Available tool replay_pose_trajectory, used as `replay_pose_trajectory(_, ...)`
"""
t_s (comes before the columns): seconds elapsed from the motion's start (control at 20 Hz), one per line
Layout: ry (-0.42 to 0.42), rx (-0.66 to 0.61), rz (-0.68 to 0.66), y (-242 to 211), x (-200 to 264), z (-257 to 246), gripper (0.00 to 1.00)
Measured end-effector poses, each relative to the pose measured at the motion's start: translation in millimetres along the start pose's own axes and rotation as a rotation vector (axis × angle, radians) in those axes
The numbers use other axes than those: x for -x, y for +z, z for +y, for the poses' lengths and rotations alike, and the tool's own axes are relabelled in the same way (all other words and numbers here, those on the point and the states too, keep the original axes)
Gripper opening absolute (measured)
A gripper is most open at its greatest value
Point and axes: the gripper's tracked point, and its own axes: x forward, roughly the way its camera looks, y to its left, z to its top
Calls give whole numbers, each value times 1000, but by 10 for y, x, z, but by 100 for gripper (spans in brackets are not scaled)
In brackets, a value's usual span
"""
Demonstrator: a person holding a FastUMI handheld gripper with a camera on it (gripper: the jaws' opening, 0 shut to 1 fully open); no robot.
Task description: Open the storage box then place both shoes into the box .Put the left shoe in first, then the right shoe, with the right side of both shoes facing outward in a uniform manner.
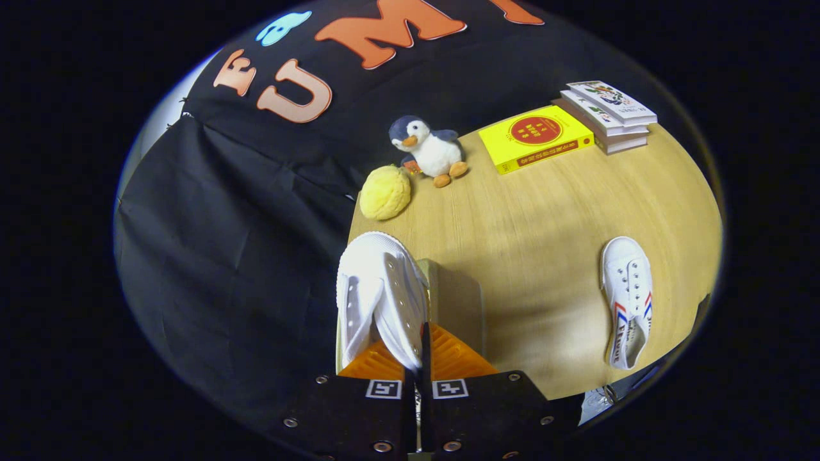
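My gripper (423, 339) is shut on a white canvas shoe (379, 294), both fingers pinching the edge of its upper. The shoe hangs toe away from me, over the left edge of the wooden table (525, 243). Just right of the held shoe, partly hidden behind it and the fingers, stands a tan box-like thing (456, 304), which may be the storage box; I cannot tell whether it is open. The second white shoe (626, 307), with red and blue stripes on its side, lies on the table far to the right of the fingers, toe pointing away.
Beyond the fingers, a yellow round plush (384, 192) and a penguin plush (428, 150) sit at the table's far left corner. A yellow book (535, 137) and a stack of books (608, 115) lie at the far right. Black cloth hangs left of the table.
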Motion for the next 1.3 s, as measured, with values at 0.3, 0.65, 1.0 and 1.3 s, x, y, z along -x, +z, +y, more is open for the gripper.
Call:
replay_pose_trajectory(0.3,-88,-18,104,-391,-544,247,3)
replay_pose_trajectory(0.65,-215,-20,187,-730,-1078,206,3)
replay_pose_trajectory(1.0,-233,-72,241,-879,-1316,300,6)
replay_pose_trajectory(1.3,-5,-139,241,-804,-1180,696,34)
